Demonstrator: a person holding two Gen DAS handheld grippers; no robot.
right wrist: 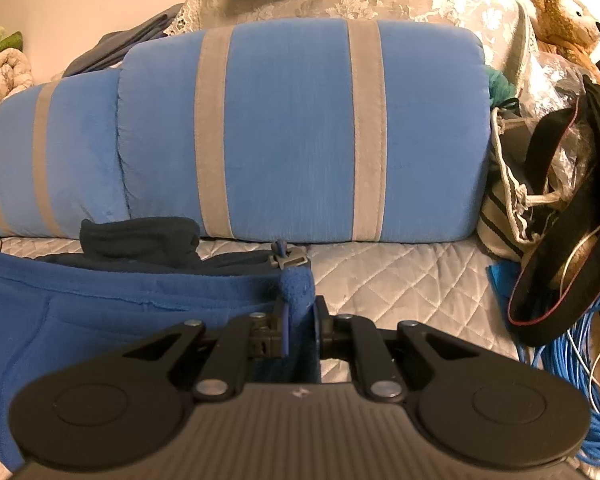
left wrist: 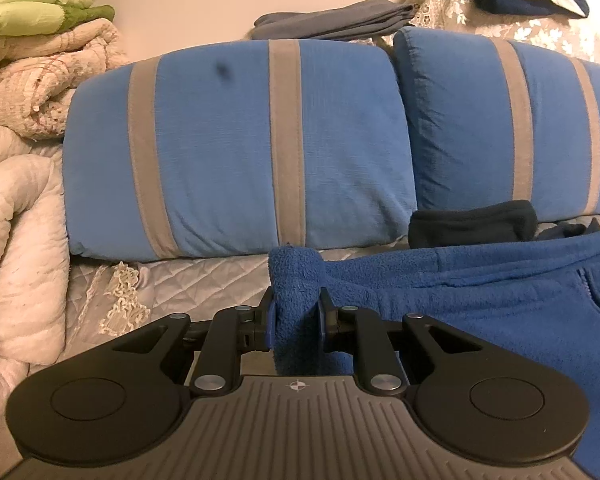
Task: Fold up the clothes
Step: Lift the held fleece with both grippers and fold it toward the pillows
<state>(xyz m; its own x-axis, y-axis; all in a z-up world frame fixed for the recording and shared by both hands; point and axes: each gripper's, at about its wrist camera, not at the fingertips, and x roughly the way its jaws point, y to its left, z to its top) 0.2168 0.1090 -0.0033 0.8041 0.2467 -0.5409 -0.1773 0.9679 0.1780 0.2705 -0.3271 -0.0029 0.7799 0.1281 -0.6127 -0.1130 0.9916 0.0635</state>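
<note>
A blue fleece garment (left wrist: 480,292) stretches between the two grippers over the quilted bed cover. In the left wrist view my left gripper (left wrist: 297,312) is shut on a thick bunched fold at the garment's left end. In the right wrist view the same blue fleece garment (right wrist: 100,304) runs off to the left, and my right gripper (right wrist: 300,316) is shut on its right corner, beside a grey cord toggle (right wrist: 286,258). A dark folded garment (left wrist: 472,226) lies just behind the fleece, against the pillows; the dark folded garment (right wrist: 140,240) also shows in the right wrist view.
Two blue pillows with grey stripes (left wrist: 236,148) (right wrist: 300,132) stand close behind. Rolled quilts (left wrist: 20,220) pile at the left. Folded grey clothes (left wrist: 332,22) lie behind the pillows. At the right are a teddy bear (right wrist: 564,20), a bag (right wrist: 516,192) and blue cables (right wrist: 580,368).
</note>
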